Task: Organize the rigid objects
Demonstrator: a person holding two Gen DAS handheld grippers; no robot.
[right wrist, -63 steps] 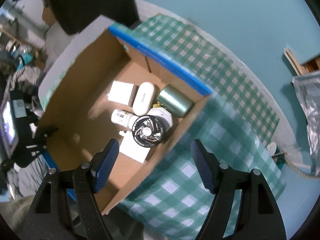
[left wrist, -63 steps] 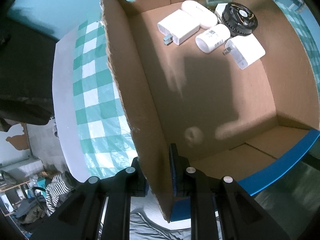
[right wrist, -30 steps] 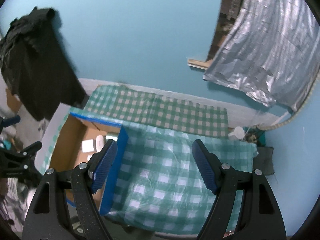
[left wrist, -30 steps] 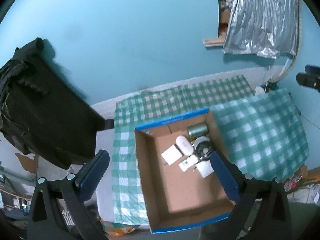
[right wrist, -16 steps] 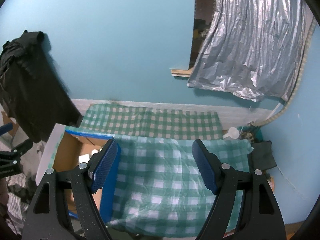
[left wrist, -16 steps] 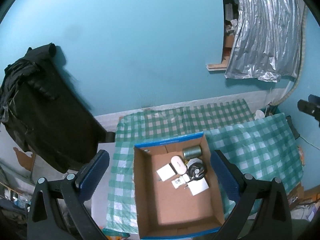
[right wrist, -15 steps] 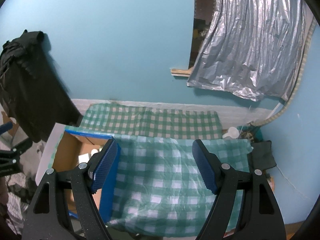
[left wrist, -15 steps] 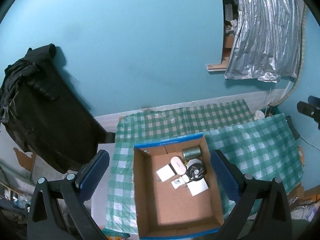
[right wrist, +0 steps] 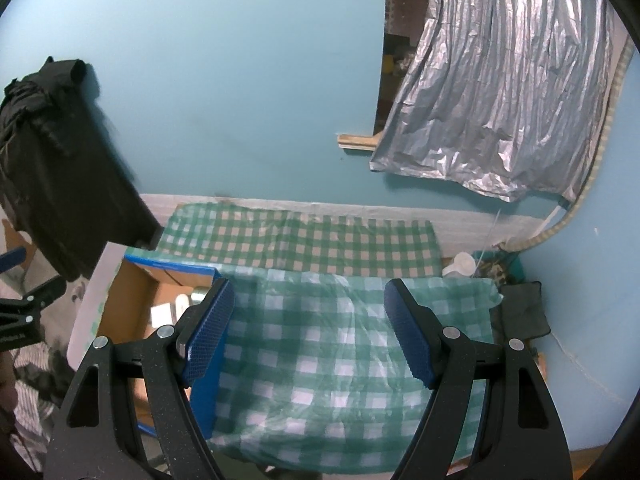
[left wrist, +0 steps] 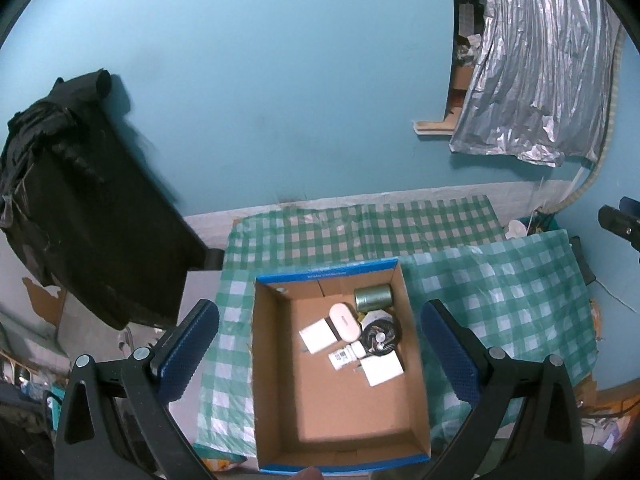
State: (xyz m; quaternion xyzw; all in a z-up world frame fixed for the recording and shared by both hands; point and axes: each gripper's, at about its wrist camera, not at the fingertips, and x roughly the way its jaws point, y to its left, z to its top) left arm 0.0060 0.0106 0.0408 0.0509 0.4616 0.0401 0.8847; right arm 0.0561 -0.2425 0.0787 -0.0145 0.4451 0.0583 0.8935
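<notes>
A blue-edged cardboard box [left wrist: 276,364] stands on the green checked cloth [left wrist: 500,292]. Inside lie a green metal tin [left wrist: 373,297], a white oval case [left wrist: 345,322], a white square charger [left wrist: 318,335], a black round fan [left wrist: 380,338], a small white bottle [left wrist: 345,355] and another white charger [left wrist: 383,371]. My left gripper [left wrist: 320,344] hovers high above the box, open and empty. My right gripper [right wrist: 310,334] hangs open over the bare cloth [right wrist: 320,360], right of the box [right wrist: 132,300]; nothing sits between its fingers.
A black garment [left wrist: 72,216] hangs on the turquoise wall at the left. Silver foil sheeting [left wrist: 532,80] drapes at the upper right. A white cup [right wrist: 460,264] and dark cloth [right wrist: 520,312] lie past the table's right end. Striped fabric [right wrist: 28,400] shows lower left.
Both grippers rose well away from the box, which now looks small and far below. Over the last half second the views barely shifted. Both stayed open and empty.
</notes>
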